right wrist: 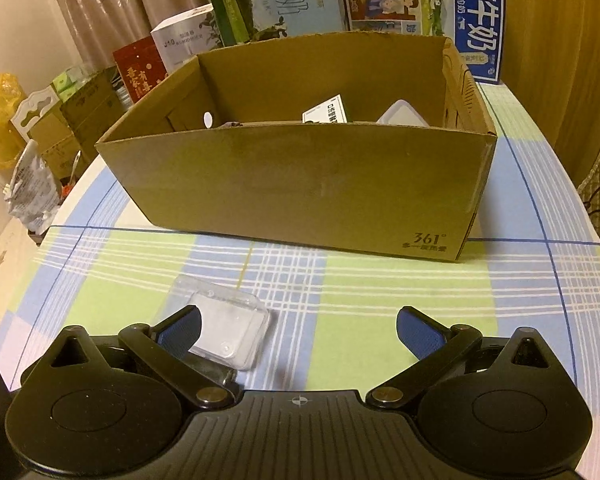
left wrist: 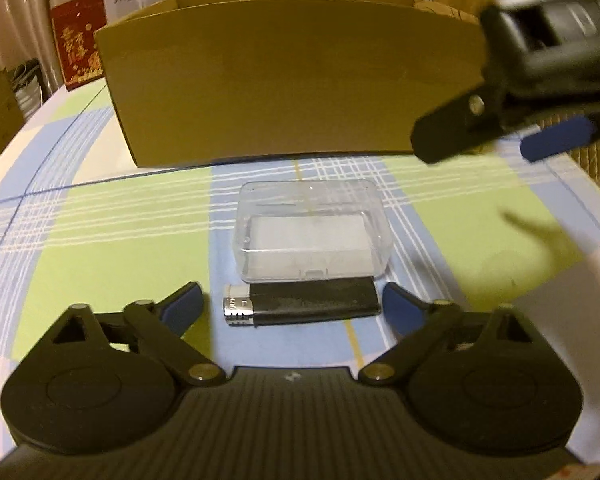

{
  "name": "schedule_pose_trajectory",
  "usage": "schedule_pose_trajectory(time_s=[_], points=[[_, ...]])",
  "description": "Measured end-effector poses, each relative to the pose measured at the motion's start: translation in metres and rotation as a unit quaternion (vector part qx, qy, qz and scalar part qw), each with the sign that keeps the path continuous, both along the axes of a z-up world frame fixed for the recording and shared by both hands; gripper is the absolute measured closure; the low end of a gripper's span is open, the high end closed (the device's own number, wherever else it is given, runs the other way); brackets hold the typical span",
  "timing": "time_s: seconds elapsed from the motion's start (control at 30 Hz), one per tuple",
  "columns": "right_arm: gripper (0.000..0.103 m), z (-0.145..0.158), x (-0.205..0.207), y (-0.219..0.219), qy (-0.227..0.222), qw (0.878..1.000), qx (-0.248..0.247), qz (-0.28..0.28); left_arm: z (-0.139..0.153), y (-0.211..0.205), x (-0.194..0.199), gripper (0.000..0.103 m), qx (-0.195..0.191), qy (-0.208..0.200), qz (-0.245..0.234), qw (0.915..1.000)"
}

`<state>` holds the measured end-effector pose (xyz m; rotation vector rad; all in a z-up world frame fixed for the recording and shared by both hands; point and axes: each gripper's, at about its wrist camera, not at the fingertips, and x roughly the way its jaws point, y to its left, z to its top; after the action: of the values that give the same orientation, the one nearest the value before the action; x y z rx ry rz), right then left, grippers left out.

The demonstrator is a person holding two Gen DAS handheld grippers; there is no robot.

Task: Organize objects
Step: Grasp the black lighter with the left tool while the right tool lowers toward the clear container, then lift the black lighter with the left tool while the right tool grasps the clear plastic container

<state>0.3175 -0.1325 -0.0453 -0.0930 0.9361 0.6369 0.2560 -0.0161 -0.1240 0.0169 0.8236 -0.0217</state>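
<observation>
— Where's the thing it's after?

— Down on the checked green-and-blue tablecloth (left wrist: 100, 240), right in front of the left gripper (left wrist: 292, 304): a slim black lighter with a shiny metal cap (left wrist: 300, 305), lying crosswise, cap end to the left as that camera sees it. It touches, or nearly touches, the near edge of a small clear plastic hinged case (left wrist: 308, 232). The big open brown cardboard box (right wrist: 300, 184) stands behind them, with a few items already inside.

— Is the gripper on it?

— No. Its blue pads (left wrist: 182, 308) stand apart, one off each end of the lighter, touching nothing. The right gripper (right wrist: 300, 332) is spread too, empty, hanging over the cloth near the clear case.

— How would the lighter handle, you reckon?

— Light and stiff, I'd say, but smooth-sided, so it could skate on the cloth or twist if caught off-centre. The pads bracket it lengthwise now; I'd judge a pinch end to end workable but touchy. Across the black body, near the middle, looks safer, though the case crowds the far side.

— And the case?

— Light, hard, slippery, probably brittle at the hinge. A nudge would shove it.
</observation>
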Motion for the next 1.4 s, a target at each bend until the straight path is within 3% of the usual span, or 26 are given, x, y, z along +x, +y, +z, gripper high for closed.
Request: schedule_pose_trajectory(time_s=[0.23, 0.57, 0.7, 0.9, 1.27, 1.4], points=[[0.002, -0.002, -0.002, 0.002, 0.004, 1.0, 0.003, -0.002, 0.011, 0.014, -0.01, 0.024, 0.023, 0.018, -0.001, 0.9996], [0.002, -0.01, -0.027, 0.03, 0.016, 1.0, 0.022, 0.003, 0.044, 0.077, -0.012, 0.024, 0.083, -0.001, -0.002, 0.9965], [0.002, -0.022, -0.045, 0.055, -0.013, 1.0, 0.005, 0.023, 0.055, 0.104, -0.009, 0.024, 0.069, -0.018, 0.014, 0.9973], [0.002, -0.041, -0.045, 0.074, -0.013, 1.0, 0.022, 0.003, 0.059, 0.142, 0.0, 0.024, -0.005, -0.011, 0.083, 0.9965], [0.002, -0.075, -0.039, 0.1, -0.048, 0.998, -0.033, -0.028, 0.057, 0.137, 0.016, 0.024, 0.0, -0.009, 0.064, 0.9979], [0.014, -0.075, -0.039, 0.1, -0.063, 0.997, -0.043, -0.03, 0.057, 0.137, 0.017, 0.024, -0.008, -0.01, 0.063, 0.998]])
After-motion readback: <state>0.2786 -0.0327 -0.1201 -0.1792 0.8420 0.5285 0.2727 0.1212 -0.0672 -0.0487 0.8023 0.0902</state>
